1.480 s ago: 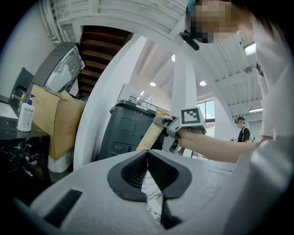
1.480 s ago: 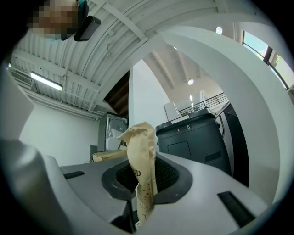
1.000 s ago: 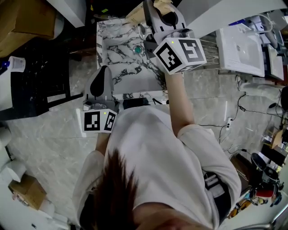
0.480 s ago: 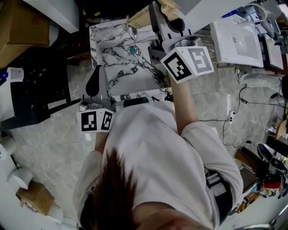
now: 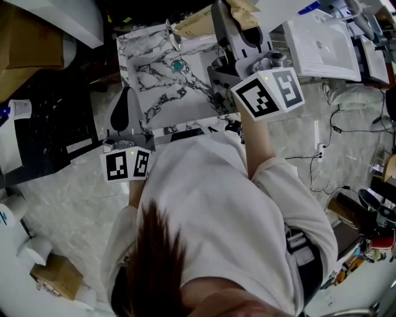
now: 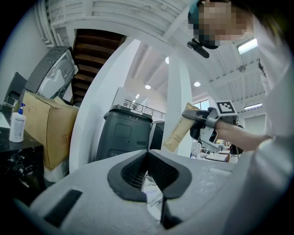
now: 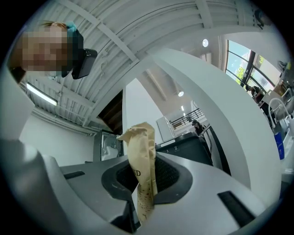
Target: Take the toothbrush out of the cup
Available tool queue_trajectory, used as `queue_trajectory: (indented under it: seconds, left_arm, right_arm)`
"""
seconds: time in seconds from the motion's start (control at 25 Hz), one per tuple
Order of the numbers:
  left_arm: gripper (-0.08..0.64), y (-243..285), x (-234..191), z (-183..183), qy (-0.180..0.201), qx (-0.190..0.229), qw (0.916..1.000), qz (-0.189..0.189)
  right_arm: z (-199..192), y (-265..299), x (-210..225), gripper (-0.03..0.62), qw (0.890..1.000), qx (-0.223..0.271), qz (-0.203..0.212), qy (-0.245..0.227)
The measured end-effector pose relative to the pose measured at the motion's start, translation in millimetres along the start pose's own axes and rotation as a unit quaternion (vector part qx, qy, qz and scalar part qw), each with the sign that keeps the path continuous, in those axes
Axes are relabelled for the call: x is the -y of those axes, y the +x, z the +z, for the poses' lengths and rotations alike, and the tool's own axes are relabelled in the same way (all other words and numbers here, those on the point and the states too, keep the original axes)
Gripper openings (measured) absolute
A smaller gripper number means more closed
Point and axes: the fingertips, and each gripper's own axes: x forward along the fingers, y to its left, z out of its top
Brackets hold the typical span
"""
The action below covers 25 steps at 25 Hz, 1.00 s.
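Head view: the right gripper (image 5: pixel 226 18) has drawn back off the marble sink (image 5: pixel 154 93) and now sits at upper centre, past the sink's right rim. It carries the paper-wrapped toothbrush (image 5: pixel 193 26). The left gripper (image 5: pixel 125 99) stays at the sink's lower-left corner, above pale marbled floor (image 5: pixel 68 210).

Left gripper view: the jaws are closed and empty. A cardboard box (image 6: pixel 48 133) stands at left and a black bin (image 6: pixel 121 137) at centre.

Right gripper view: the jaws are clamped on the toothbrush, which stands upright at centre beneath white ceiling beams (image 7: pixel 138 27).
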Motion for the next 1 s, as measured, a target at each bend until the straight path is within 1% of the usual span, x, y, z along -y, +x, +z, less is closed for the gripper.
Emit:
queue_trajectory:
  seconds: [0.28,0.76,1.0]
  left_arm:
    - [0.015,-5.7,0.6,0.8,-0.002,0.000,1.0000,0.001]
    - [0.015,-11.9,4.3,-1.7,-0.001,-0.005,1.0000,-0.008]
    - [0.015,-14.1,5.3,-3.1,-0.003,-0.008,0.9999,-0.011]
  right_arm:
    - [14.2,-22.1,-2.5,0.054,1.000,0.002,-0.004,-0.010]
    - [26.3,-55.3,4.0,0.054,0.998,0.003,-0.039,-0.042]
    - [28.7,-70.7,8.1,0.054,0.997,0.001,-0.054,-0.046]
